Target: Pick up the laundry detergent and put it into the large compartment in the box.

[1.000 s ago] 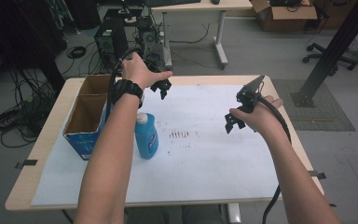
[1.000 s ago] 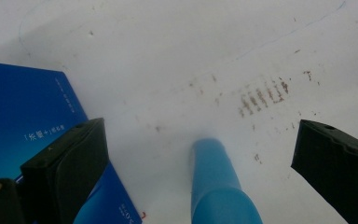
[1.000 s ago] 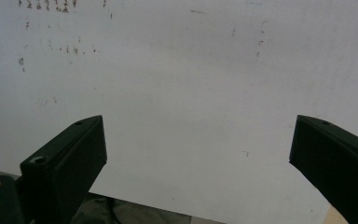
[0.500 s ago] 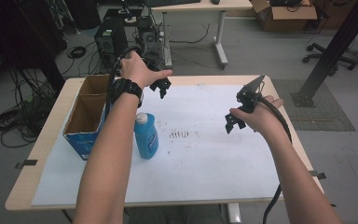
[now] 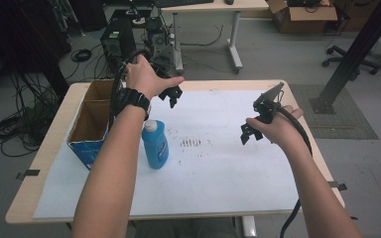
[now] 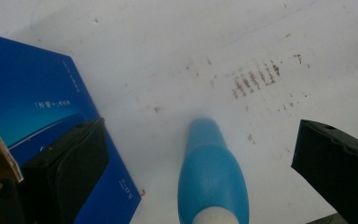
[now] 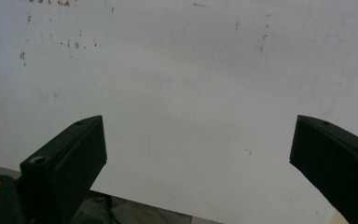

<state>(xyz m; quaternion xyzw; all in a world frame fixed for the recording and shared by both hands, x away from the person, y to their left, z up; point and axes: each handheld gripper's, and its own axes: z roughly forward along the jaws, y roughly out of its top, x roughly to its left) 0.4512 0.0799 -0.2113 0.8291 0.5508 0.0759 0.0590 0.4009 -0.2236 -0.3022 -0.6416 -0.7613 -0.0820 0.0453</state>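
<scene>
Barely any shift since a second ago: left claw (image 5: 171, 95) still hovering spread above blue bottle (image 5: 155, 145) upright at frame centre-left beside cardboard box (image 5: 90, 127), right claw (image 5: 248, 134) spread, idle; grasp likely pending.

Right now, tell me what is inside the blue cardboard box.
The blue cardboard box stands open-topped; only bare brown inner walls show. Its floor is hidden by the walls and the left forearm.
</scene>
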